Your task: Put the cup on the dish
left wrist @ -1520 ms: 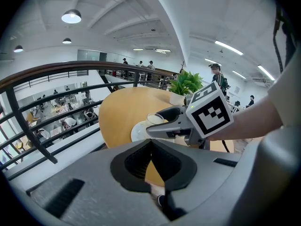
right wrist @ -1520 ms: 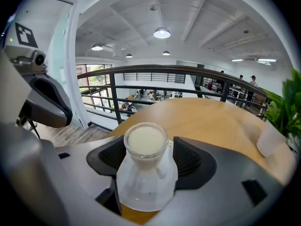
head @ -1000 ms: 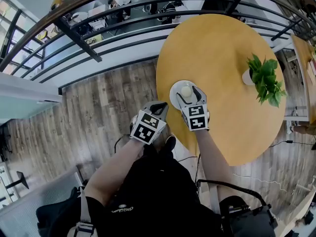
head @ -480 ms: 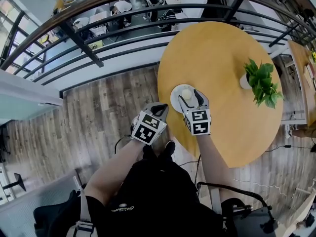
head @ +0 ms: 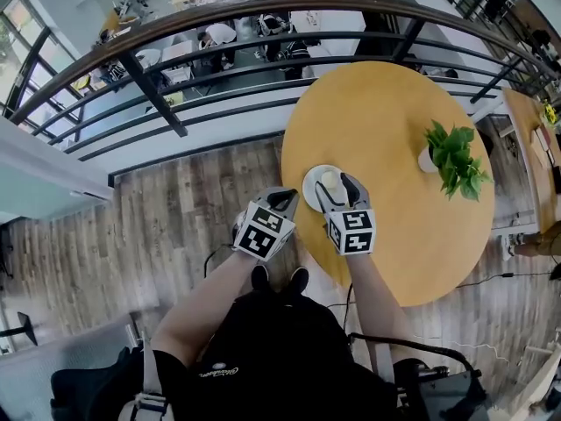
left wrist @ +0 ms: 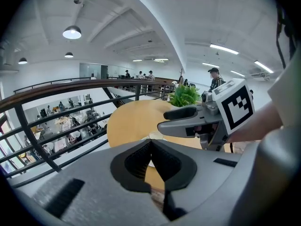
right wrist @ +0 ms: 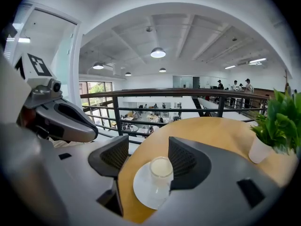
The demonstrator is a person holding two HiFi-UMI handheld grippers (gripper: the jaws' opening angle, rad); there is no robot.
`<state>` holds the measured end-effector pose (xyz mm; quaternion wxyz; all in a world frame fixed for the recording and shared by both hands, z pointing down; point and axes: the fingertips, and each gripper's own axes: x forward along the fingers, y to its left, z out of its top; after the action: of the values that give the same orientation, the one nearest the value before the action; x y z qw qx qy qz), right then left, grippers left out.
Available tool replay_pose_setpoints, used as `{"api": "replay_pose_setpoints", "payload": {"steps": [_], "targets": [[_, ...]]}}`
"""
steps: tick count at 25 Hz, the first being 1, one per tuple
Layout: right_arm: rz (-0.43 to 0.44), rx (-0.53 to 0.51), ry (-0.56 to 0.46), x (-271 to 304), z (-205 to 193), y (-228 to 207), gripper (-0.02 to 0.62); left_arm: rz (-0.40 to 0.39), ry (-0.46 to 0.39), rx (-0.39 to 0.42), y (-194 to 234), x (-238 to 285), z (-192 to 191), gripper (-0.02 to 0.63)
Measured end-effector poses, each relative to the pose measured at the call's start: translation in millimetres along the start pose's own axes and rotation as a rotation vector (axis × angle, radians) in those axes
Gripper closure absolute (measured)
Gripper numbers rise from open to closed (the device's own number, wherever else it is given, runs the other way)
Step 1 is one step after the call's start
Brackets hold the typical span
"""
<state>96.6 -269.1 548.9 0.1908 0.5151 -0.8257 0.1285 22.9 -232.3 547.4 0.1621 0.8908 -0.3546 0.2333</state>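
Observation:
A small pale cup [head: 330, 181] stands upright on a white dish [head: 311, 182] near the front edge of the round wooden table [head: 394, 103]. My right gripper [head: 332, 183] straddles the cup, one finger on each side. In the right gripper view the cup [right wrist: 161, 167] sits on the dish [right wrist: 143, 189] close to the right pad, with a clear gap to the left pad. The jaws of my right gripper [right wrist: 148, 145] are closing. My left gripper [head: 285, 196] hangs off the table's edge over the wooden floor, and its pads [left wrist: 151, 147] meet with nothing between them.
A potted green plant [head: 451, 156] stands on the table's right side. A dark metal railing [head: 219, 60] curves behind the table, with a lower floor beyond it. The right gripper's finger [left wrist: 181, 119] crosses the left gripper view.
The head view has drifted, so the table sits lower in the picture. My right gripper stays around the cup on the dish. The left gripper holds its place beside the table.

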Motion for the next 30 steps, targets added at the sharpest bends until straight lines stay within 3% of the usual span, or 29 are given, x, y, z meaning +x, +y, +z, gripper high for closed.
{"api": "replay_pose_setpoints", "payload": {"steps": [6, 15, 30], "targets": [[0.013, 0.014, -0.062, -14.4, 23.0, 12.1, 0.361, 0.028, -0.046, 0.015, 2.3, -14.6, 22.1, 0.604], [0.038, 0.015, -0.165, -35.1, 66.2, 28.6, 0.470, 0.060, -0.131, 0.050, 4.3, -34.0, 57.2, 0.606], [0.089, -0.003, -0.273, -51.5, 119.9, 56.6, 0.529, 0.103, -0.217, 0.064, 16.6, -62.8, 99.0, 0.605]]}}
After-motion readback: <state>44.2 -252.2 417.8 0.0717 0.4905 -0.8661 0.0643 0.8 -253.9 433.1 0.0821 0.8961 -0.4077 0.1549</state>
